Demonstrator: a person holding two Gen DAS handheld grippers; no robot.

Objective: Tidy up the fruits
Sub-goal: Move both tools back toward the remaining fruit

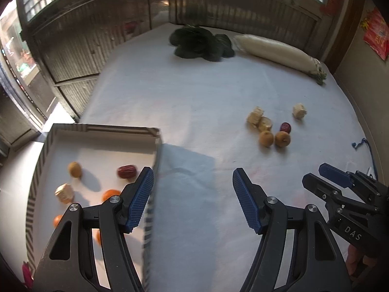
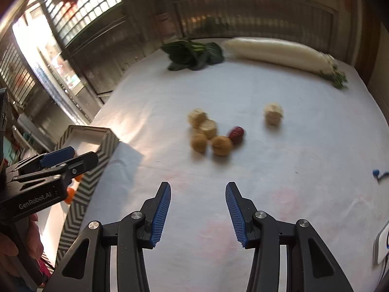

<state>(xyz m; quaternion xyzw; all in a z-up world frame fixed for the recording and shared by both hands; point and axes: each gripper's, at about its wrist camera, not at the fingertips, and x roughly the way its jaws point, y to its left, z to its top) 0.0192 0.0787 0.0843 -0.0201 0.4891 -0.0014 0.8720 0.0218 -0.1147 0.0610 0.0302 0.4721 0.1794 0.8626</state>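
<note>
A striped-walled tray (image 1: 104, 129) at the left holds a brown round fruit (image 1: 75, 169), a red date (image 1: 126, 171), a pale chunk (image 1: 64, 193) and oranges (image 1: 110, 194). My left gripper (image 1: 193, 194) hangs open over the tray's right wall, with nothing between its fingers. On the white cloth farther right lie two brown round fruits (image 2: 221, 145), a red date (image 2: 235, 134) and three pale chunks (image 2: 274, 113). My right gripper (image 2: 198, 209) is open and empty, short of that cluster. Each view shows the other gripper at its edge: the right gripper (image 1: 321, 176) and the left gripper (image 2: 73, 159).
Dark leafy greens (image 2: 192, 54) and a long white radish (image 2: 279, 51) lie at the table's far edge. A blue cord (image 2: 376, 172) sits at the right edge and a white object (image 2: 381, 248) at the near right. Wooden shutters stand behind the table.
</note>
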